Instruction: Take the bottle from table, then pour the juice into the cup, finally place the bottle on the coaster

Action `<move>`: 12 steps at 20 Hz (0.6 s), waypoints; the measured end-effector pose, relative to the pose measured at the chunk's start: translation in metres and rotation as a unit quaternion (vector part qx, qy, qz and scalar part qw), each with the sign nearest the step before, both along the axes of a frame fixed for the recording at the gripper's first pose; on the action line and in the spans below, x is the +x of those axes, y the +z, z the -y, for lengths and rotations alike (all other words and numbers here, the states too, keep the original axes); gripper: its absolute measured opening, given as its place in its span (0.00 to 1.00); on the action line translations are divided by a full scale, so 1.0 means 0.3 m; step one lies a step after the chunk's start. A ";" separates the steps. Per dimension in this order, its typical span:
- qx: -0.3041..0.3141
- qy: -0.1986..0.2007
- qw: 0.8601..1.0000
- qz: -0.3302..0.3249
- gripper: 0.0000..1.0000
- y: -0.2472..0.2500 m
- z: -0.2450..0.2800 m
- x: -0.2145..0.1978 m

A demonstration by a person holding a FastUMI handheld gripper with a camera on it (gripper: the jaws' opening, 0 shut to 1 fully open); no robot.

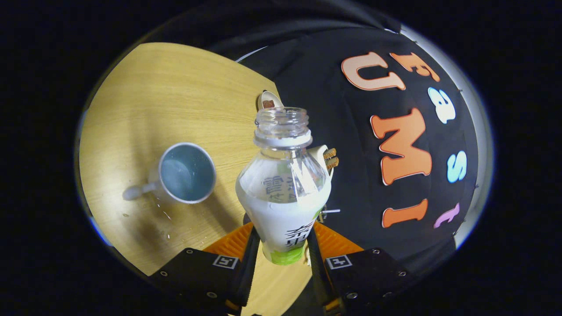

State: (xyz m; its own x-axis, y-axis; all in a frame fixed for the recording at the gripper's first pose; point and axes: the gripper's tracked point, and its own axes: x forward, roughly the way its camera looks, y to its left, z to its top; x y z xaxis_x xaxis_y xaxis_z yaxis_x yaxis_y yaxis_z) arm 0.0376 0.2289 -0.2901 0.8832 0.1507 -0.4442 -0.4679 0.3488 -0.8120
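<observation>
Gripper point(283, 245) fingers are being pressed against both sides of the bottle point(283, 193) at lower centre, its open mouth uncapped and tilted. To the left, the cup point(186, 172) is being left well apart on the table point(153, 96), droplets beside it. Juice is likely being risked onto the wood if tipping is begun before the mouth is brought over the rim.

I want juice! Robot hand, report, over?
Gripper shut on open bottle. Cup on table, beside the bottle. Nothing between them.
</observation>
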 end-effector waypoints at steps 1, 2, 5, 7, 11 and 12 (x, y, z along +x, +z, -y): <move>0.028 -0.005 1.000 -0.012 0.58 0.002 -0.008 -0.006; 0.054 -0.012 0.998 -0.027 0.58 0.003 -0.012 -0.017; 0.135 -0.036 0.988 -0.064 0.58 0.017 -0.015 -0.035; 0.187 -0.057 0.977 -0.086 0.58 0.035 -0.013 -0.033; 0.293 -0.092 0.944 -0.123 0.58 0.060 0.012 0.007; 0.316 -0.099 0.935 -0.128 0.58 0.069 0.022 0.021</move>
State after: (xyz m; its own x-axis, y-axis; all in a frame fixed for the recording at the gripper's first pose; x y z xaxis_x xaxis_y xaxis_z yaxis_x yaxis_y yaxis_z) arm 0.0438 0.2224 -0.2694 0.7983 0.2992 -0.5227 -0.4943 0.8213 -0.2848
